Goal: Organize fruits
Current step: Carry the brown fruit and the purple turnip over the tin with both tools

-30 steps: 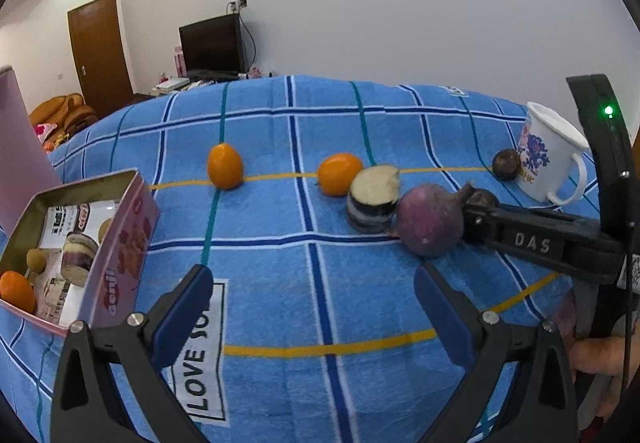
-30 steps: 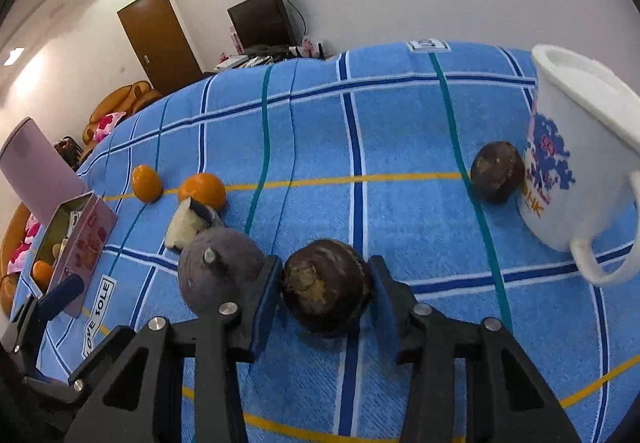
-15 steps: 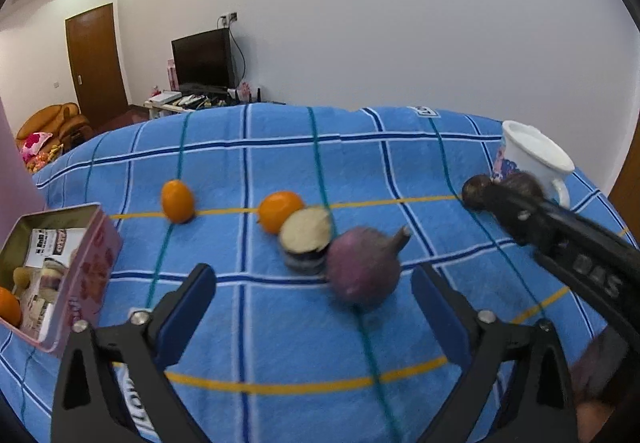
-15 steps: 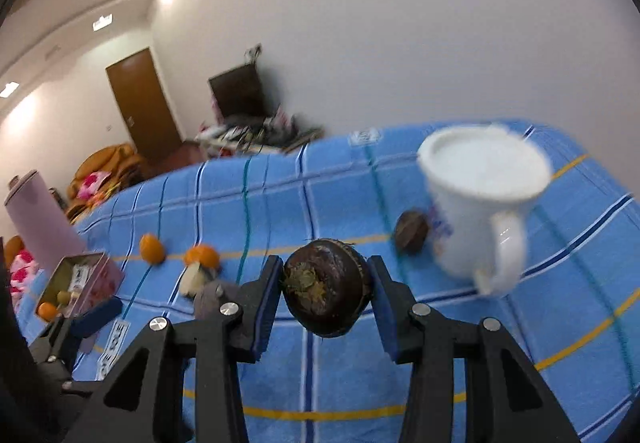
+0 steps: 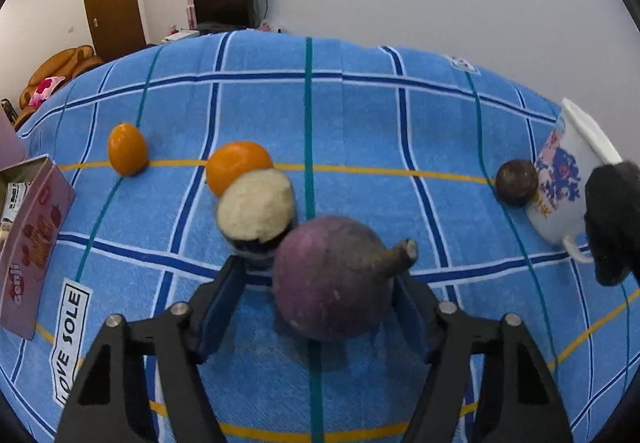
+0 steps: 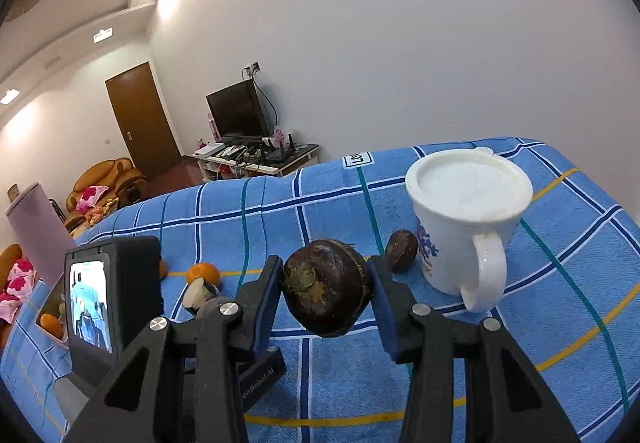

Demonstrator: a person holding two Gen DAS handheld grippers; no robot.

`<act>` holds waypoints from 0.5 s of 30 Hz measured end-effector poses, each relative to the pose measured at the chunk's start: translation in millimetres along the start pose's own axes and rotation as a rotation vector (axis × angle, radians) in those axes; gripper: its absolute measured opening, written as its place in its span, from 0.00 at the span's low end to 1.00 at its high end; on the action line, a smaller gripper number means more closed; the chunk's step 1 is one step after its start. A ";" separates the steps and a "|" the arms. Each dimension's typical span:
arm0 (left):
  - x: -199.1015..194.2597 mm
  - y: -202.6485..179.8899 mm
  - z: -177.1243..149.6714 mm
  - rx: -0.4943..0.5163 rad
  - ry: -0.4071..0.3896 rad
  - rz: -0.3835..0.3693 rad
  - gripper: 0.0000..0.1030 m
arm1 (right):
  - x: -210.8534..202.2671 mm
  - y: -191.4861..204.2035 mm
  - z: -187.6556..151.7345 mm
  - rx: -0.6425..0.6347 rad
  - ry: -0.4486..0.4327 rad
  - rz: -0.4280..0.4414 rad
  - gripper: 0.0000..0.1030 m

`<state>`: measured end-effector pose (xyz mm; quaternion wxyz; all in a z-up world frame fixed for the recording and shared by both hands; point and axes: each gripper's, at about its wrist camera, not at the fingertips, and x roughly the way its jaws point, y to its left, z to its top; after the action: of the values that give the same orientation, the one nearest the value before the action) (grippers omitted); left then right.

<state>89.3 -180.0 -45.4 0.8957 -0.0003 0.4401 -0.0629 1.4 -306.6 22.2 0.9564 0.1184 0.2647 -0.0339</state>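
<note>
The right gripper [image 6: 326,289] is clenched on a dark brown round fruit [image 6: 326,291] and holds it clear of the blue checked bedspread [image 6: 340,375], in front of the white mug [image 6: 466,219] that stands near the bedspread's right edge; a second, smaller brown fruit [image 6: 401,250] lies touching that mug. The left gripper [image 5: 316,303] has just been closing around the purple stemmed fruit [image 5: 332,277], which rests on the cloth near the front edge; its right pad looks to be at the fruit, but a gap shows on the left, so it is not yet gripped. Just behind lie a cut fruit with pale flesh [image 5: 256,209] and two oranges [image 5: 238,167] [image 5: 127,154]. The open tin [image 5: 28,243] sits at the left edge. The step in hand appears to be picking up. Next, the left jaws likely need to finish closing squarely on the purple fruit without nudging the cut one, then lift.
</note>
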 end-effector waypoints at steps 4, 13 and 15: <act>-5.5 -5.3 -2.9 0.055 -0.014 -0.027 0.51 | 1.3 0.2 -1.5 0.000 0.002 -0.007 0.44; -25.3 9.1 -20.5 0.103 -0.022 -0.053 0.51 | 0.9 6.2 -8.1 -0.027 -0.034 -0.027 0.44; -35.4 19.3 -26.3 0.104 -0.037 -0.062 0.51 | -1.0 7.7 -9.4 -0.038 -0.047 -0.031 0.44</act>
<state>49.4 -155.4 -34.7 0.9001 0.0315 0.4195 -0.1133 -3.1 -296.8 16.5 0.9638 0.0952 0.2446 -0.0464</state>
